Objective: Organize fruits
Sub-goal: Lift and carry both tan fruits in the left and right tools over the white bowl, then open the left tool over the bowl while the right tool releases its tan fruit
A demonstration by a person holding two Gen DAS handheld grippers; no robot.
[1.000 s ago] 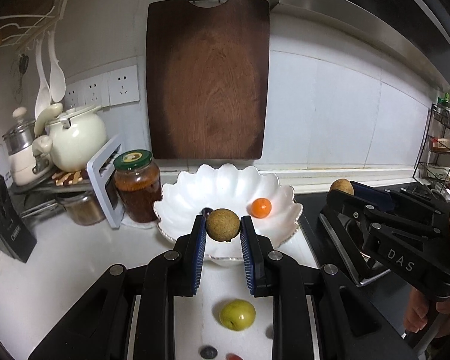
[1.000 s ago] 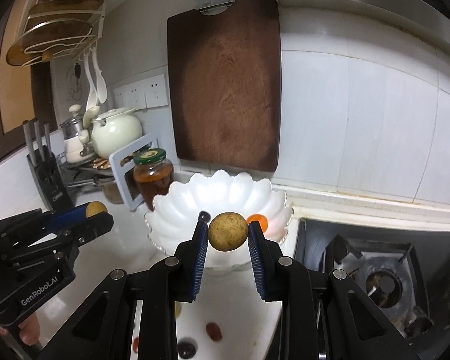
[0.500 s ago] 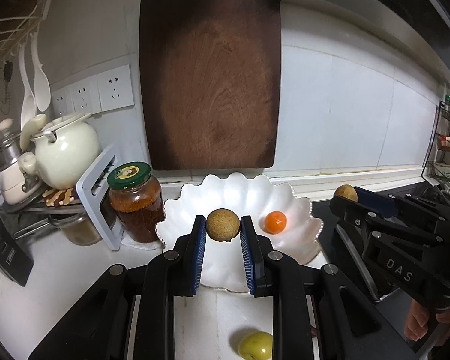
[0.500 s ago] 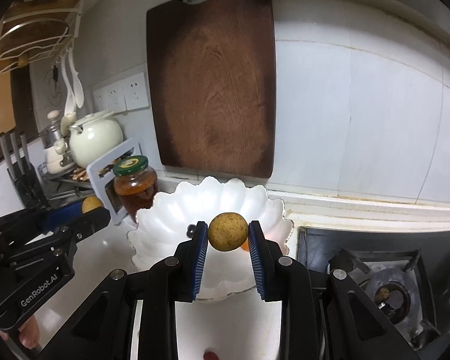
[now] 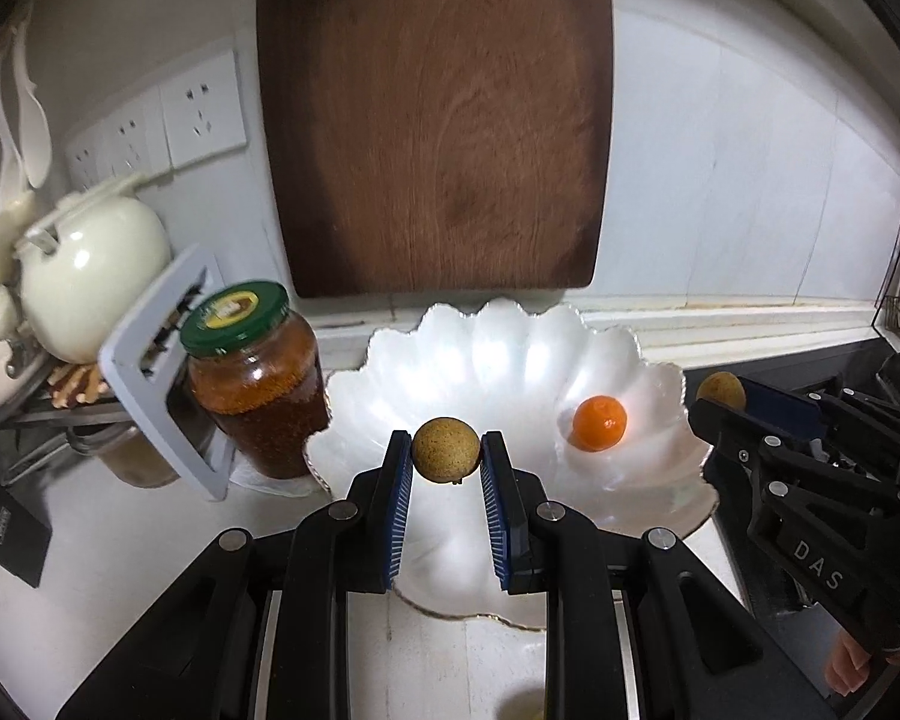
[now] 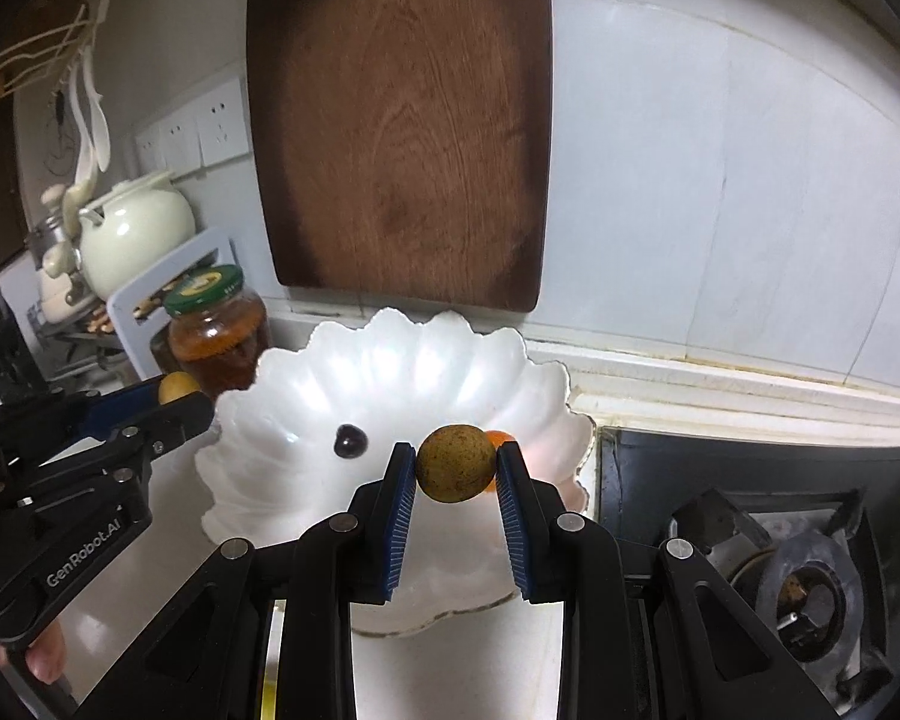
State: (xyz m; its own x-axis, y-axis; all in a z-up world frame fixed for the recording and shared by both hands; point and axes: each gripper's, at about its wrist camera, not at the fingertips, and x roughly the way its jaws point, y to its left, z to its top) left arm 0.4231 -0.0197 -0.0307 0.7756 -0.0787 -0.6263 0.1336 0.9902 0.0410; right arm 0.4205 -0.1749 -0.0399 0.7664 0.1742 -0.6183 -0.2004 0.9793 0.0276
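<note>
A white scalloped bowl (image 5: 498,348) (image 6: 426,354) stands on the counter below a hanging board. It holds a small orange (image 5: 599,423) and a dark cherry (image 6: 350,440). My left gripper (image 5: 446,450) is shut on a round brown fruit (image 5: 446,449) held over the bowl's front part. My right gripper (image 6: 455,463) is shut on a second round brown fruit (image 6: 455,471) above the bowl's right side, hiding most of the orange (image 6: 501,437). Each gripper shows in the other's view, the right one (image 5: 720,390) and the left one (image 6: 177,387), at the bowl's rim.
A green-lidded jar (image 5: 252,378) and a grey rack (image 5: 162,366) stand left of the bowl, with a cream teapot (image 5: 90,264) behind. A brown cutting board (image 5: 438,114) hangs on the tiled wall. A gas hob (image 6: 798,570) lies right of the bowl.
Both grippers have moved forward and closer over the bowl, each still holding its brown fruit. The loose fruits on the counter have dropped out of view below.
</note>
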